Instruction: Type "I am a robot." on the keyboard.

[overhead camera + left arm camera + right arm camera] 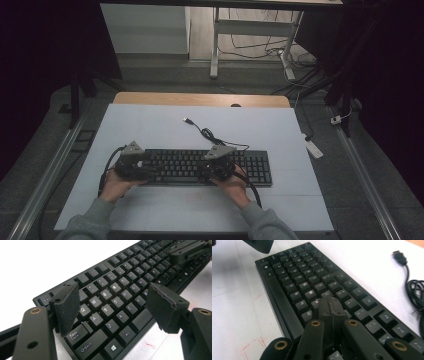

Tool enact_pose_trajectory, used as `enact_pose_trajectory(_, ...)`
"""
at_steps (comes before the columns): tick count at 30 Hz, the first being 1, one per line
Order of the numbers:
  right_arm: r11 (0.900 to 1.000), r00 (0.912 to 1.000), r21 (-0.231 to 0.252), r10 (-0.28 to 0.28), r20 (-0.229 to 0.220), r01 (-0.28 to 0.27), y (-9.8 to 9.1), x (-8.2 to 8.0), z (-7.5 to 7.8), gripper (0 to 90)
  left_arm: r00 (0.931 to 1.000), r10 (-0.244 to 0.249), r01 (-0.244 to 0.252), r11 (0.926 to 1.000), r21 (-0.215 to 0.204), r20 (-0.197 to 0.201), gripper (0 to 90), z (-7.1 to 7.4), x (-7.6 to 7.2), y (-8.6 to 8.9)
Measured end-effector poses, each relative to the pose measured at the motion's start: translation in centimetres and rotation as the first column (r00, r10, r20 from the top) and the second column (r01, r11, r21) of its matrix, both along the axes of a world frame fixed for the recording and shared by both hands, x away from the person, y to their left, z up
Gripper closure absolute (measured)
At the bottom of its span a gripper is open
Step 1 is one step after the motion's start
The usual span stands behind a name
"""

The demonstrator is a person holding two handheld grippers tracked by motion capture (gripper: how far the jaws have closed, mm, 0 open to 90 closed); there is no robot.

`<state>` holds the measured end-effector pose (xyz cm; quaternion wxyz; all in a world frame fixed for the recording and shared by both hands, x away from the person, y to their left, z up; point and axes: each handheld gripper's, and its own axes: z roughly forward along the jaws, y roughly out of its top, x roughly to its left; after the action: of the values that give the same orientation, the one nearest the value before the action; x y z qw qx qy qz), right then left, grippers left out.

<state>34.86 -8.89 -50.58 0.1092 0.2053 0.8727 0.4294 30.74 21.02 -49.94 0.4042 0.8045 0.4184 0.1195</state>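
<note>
Two grippers over one black keyboard (pixel 200 167), which lies across the near middle of the white table (pixel 150 125). We see the left gripper (pixel 113 305) with jaws wide apart, nothing between the pads, hovering above the keyboard's left end around the Q, A and Z keys. We see the right gripper (pixel 331 306) with jaws pressed together, gripping nothing, tips down at the keys near M and the comma row. Keyboard's cable (pixel 210 135) coils behind it, plug (pixel 187 120) lying loose on the table.
</note>
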Motion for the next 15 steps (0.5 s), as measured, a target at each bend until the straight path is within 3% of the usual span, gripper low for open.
enact_pose_trajectory(5,0.9995,0.9998,-0.031,0.01,-0.015,-0.01,0.8,0.1,-0.5,89.5,1.0,-0.001,0.001,1.0,0.004,-0.001,27.3,0.0,0.0,-0.1)
enact_pose_trajectory(15,0.9985,0.9988,-0.043,0.032,-0.036,-0.033,1.9,0.0,-0.9,89.4,1.0,-0.005,0.005,0.9999,0.01,0.001,27.2,0.0,0.0,-0.1)
